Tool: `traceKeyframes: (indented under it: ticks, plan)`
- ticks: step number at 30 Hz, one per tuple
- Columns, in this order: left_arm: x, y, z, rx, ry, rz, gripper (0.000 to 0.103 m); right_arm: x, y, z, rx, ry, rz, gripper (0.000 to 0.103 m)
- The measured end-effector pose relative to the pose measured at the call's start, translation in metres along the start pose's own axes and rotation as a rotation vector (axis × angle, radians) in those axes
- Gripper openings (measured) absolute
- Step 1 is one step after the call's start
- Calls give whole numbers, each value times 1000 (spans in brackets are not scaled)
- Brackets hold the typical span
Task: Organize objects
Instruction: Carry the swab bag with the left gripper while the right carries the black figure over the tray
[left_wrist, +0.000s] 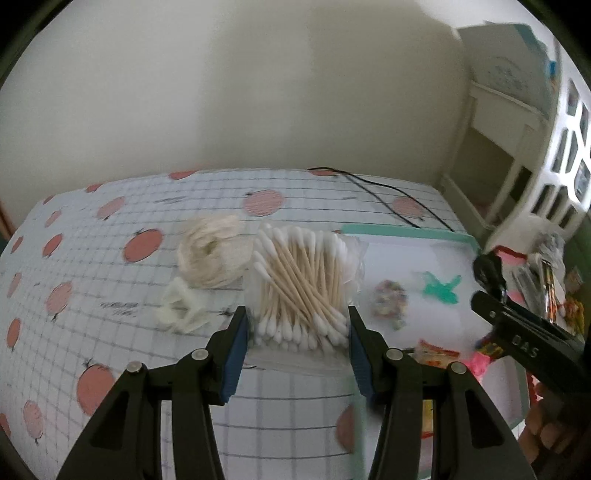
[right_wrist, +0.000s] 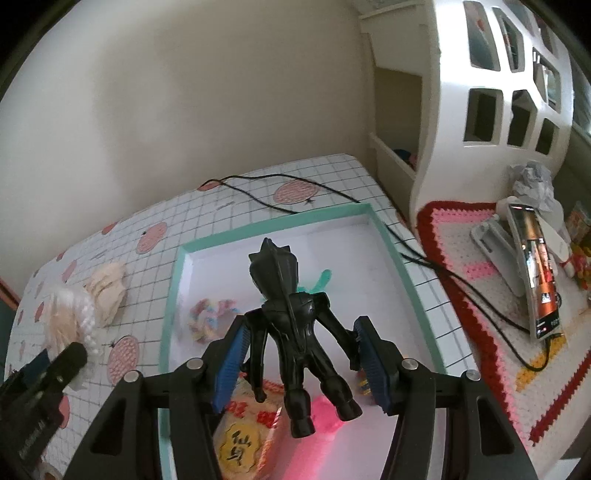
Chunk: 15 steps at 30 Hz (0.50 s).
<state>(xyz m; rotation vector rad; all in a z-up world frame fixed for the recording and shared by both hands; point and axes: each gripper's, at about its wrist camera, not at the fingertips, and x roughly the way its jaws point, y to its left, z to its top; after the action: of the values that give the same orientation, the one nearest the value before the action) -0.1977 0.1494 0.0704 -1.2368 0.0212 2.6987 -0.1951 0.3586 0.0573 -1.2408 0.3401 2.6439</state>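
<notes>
A clear pack of wooden cotton swabs (left_wrist: 301, 288) sits between the blue pads of my left gripper (left_wrist: 296, 319), which is shut on its sides over the checked sheet (left_wrist: 110, 332). My right gripper (right_wrist: 300, 326) is shut on a black action figure (right_wrist: 291, 332), gripped at the arms and hanging head-forward above the white tray with a teal rim (right_wrist: 173, 295). The left wrist view shows the right gripper (left_wrist: 484, 284) at the right edge. In the right wrist view, the left gripper (right_wrist: 70, 354) appears at the lower left with the blurred swab pack (right_wrist: 74, 317).
In the tray lie a pastel bead bundle (right_wrist: 210, 319), a green toy (right_wrist: 321, 280), a snack packet (right_wrist: 240, 439) and something pink (right_wrist: 325, 410). A cream yarn bundle (left_wrist: 210, 254) and a white scrap (left_wrist: 181, 306) lie on the sheet. A black cable (right_wrist: 258, 201) runs to a phone on a stand (right_wrist: 535, 273).
</notes>
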Motion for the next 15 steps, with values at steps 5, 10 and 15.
traceKeyframes:
  ticks: [5,10,15]
  plan:
    - [9,-22,4,35,-3,-42,52,6,-7,3,19,-6,-26,61]
    - [22,-32,9,42,6,-69,52,11,-12,7,16,-11,-49,61]
    - [32,-38,12,27,11,-101,52,16,-15,6,11,-15,-72,61]
